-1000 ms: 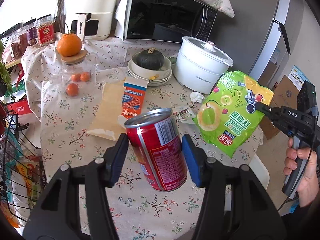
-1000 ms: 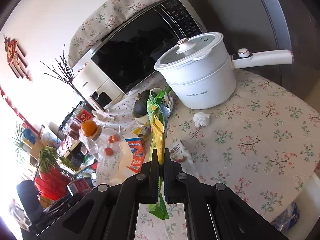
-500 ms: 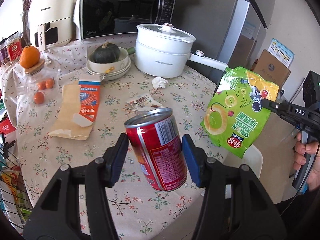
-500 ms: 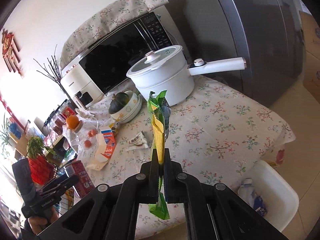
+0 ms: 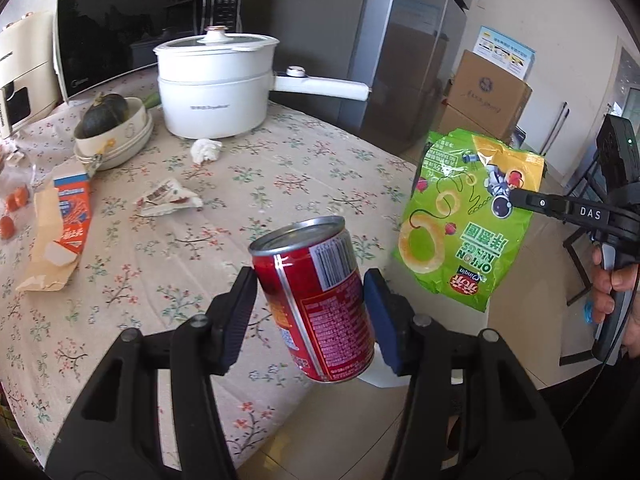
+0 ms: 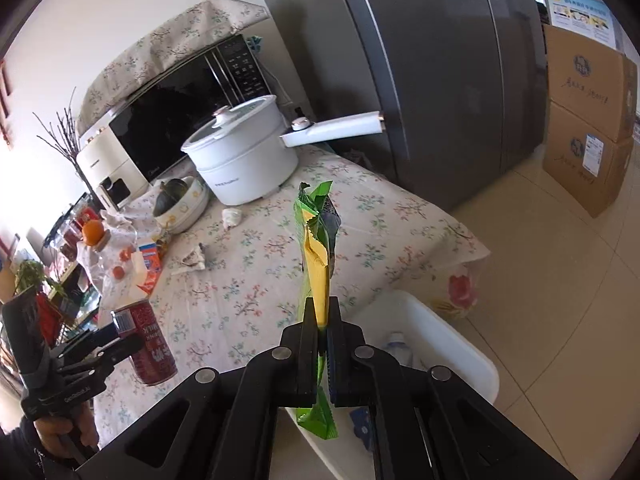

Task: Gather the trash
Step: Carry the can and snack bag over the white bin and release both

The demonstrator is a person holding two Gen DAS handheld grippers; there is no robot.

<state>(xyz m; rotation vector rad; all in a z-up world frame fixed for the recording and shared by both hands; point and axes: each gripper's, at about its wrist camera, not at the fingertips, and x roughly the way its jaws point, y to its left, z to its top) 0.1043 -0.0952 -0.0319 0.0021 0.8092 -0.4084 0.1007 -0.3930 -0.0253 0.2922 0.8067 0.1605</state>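
Observation:
My left gripper (image 5: 310,300) is shut on a red drink can (image 5: 316,300) and holds it in the air over the table's near edge; it also shows in the right wrist view (image 6: 150,346). My right gripper (image 6: 320,320) is shut on a green onion-rings snack bag (image 6: 316,264), which hangs beyond the table edge in the left wrist view (image 5: 464,216). A white bin (image 6: 452,344) stands on the floor beside the table, under the bag. On the flowered tablecloth (image 5: 280,184) lie a crumpled tissue (image 5: 206,150), a small wrapper (image 5: 168,202) and a torn orange carton (image 5: 60,232).
A white electric pot (image 5: 216,84) with a long handle, a bowl with a dark squash (image 5: 106,120), a microwave (image 5: 136,20) and an air fryer stand at the back. A grey fridge (image 6: 440,80) and cardboard boxes (image 6: 588,120) stand to the right.
Both grippers have pulled back and swung right, away from the table's middle. The can now hangs over the table's edge and the bag hangs over the white bin.

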